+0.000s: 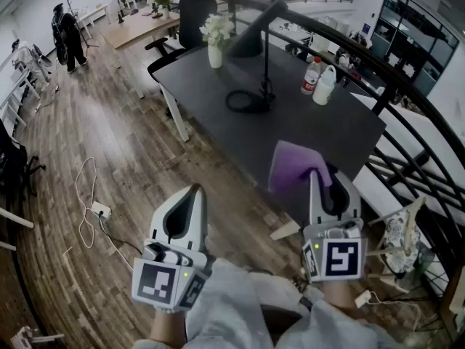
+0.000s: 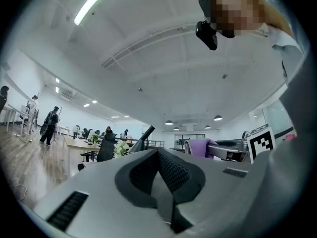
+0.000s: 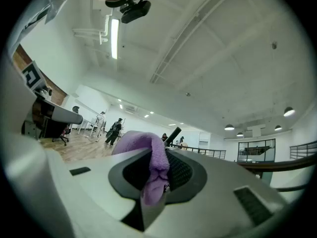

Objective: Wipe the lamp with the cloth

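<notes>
A black desk lamp (image 1: 251, 38) stands on the dark table (image 1: 341, 133), its ring base (image 1: 247, 102) near the table's middle. My right gripper (image 1: 316, 176) is shut on a purple cloth (image 1: 293, 166), held over the table's near edge, well short of the lamp. In the right gripper view the cloth (image 3: 152, 165) is pinched between the jaws and the lamp head (image 3: 173, 134) shows beyond. My left gripper (image 1: 193, 193) is shut with nothing in it, over the wooden floor left of the table. The left gripper view also catches the lamp (image 2: 146, 133) and the cloth (image 2: 200, 147).
A white vase of flowers (image 1: 216, 38) stands at the table's far corner, and two bottles (image 1: 318, 81) at its right. A black railing (image 1: 407, 86) curves along the right. A cable and power strip (image 1: 98, 209) lie on the floor. A person (image 1: 69, 38) stands far left.
</notes>
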### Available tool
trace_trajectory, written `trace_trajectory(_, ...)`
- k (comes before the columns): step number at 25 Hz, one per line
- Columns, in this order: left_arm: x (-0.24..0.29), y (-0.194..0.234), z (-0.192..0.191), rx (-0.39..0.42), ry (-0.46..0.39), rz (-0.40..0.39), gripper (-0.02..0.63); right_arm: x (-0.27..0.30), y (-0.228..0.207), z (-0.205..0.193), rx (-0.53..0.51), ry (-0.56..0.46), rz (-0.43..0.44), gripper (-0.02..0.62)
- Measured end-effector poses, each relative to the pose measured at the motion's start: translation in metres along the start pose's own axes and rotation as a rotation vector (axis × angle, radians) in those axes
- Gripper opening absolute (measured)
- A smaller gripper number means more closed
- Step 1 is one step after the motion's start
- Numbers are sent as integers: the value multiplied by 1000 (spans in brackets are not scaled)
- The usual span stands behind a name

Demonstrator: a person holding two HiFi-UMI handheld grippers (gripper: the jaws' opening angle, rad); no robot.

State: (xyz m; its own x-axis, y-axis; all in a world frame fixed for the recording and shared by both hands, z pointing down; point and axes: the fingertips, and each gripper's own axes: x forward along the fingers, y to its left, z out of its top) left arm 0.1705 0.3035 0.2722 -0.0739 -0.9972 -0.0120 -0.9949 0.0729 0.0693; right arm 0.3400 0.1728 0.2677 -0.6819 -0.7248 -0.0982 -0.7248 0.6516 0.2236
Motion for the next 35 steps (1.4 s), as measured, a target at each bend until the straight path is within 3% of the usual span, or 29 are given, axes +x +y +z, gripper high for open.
trace_trajectory(10,2,1,10,18,-58,18,6,6,4,-1,20,-17,26,63)
trace_trajectory(24,-5,14,-2,10,-12,77,6,22,16,-7,15,-4,94,64)
trace_trajectory(29,3,37,-2,0,-23,106,6,48,27,-11,4,3,115,64)
trace_trajectory(35,29,82,-7,-10,-21,85,7,89,52,-13,-10,5,112,64)
